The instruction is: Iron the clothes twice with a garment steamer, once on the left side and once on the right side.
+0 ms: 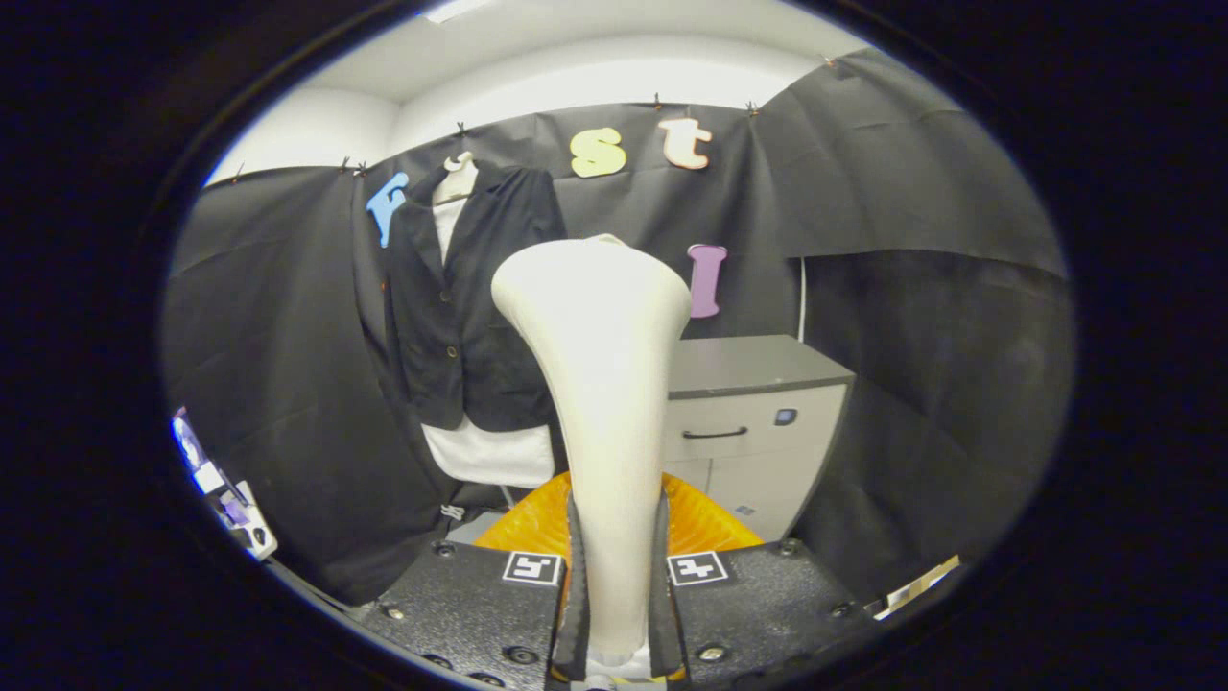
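A cream-white garment steamer (602,384) stands upright between my fingers, its slim handle clamped by both and its wide head flaring out above them. My gripper (614,585) is shut on that handle. Beyond the steamer, a little to its left, a black jacket (460,307) over a white shirt (494,451) hangs on a pale mannequin bust against the black cloth wall. The steamer head is still apart from the jacket and hides part of its right side.
A grey cabinet (758,432) with a drawer handle stands to the right of the garment. An orange ribbed object (523,523) lies just behind my fingers. Some small items (225,489) sit low at the far left.
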Demonstrator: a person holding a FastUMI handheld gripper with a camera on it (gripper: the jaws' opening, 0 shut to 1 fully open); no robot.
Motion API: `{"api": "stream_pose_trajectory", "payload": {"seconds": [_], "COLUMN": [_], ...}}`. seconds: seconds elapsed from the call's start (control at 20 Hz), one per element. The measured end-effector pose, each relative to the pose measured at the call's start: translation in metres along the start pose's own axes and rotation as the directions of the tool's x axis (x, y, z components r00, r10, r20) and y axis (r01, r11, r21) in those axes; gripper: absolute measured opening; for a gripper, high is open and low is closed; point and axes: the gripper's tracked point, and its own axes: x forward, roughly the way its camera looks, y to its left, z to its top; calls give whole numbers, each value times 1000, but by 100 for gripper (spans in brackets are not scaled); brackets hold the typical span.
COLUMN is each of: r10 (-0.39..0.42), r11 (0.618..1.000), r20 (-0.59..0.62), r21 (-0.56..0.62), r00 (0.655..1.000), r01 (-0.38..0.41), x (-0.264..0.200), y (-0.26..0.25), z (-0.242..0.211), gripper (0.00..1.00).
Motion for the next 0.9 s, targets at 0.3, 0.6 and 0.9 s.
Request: {"api": "stream_pose_trajectory", "payload": {"seconds": [0.3,0.6,0.9], "r10": [-58,-74,-74], "r11": [998,995,995], "r20": [55,89,100], "r21": [-35,-54,-60], "r00": [997,993,992], "r01": [60,79,80], "x": [-68,-95,-98], "y": [-44,-46,-40], "z": [-32,-54,-59], "gripper": [27,27,27]}}
